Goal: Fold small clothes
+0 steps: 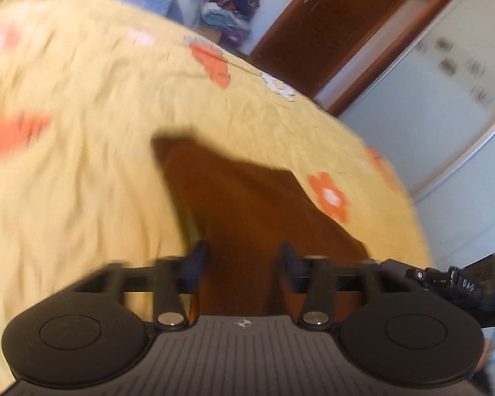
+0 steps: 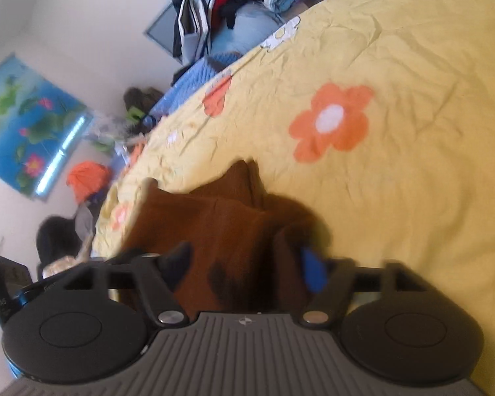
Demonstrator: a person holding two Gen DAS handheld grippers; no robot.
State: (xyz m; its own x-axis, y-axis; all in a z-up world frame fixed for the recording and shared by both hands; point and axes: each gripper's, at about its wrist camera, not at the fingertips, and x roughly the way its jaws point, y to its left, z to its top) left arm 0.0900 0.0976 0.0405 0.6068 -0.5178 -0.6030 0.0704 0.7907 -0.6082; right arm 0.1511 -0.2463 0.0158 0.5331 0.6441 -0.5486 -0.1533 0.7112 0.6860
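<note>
Yellow flowered bedspread (image 1: 82, 125) carries a brown garment (image 1: 247, 204), long axis running straight ahead of both jaws. Left gripper (image 1: 244, 257) and right gripper (image 2: 244, 264): jaws spread, cloth between, not pinched. Neither hand clearly nearer.

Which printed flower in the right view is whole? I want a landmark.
The big orange flower with a white centre; the others are cut off or blurred.

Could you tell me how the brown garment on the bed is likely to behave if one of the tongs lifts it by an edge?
The brown garment would probably droop, since it already lies in soft folds. It looks like thick knit, so likely grippy rather than slippery. Pushed across the rumpled yellow bedspread, it would probably bunch up.
</note>
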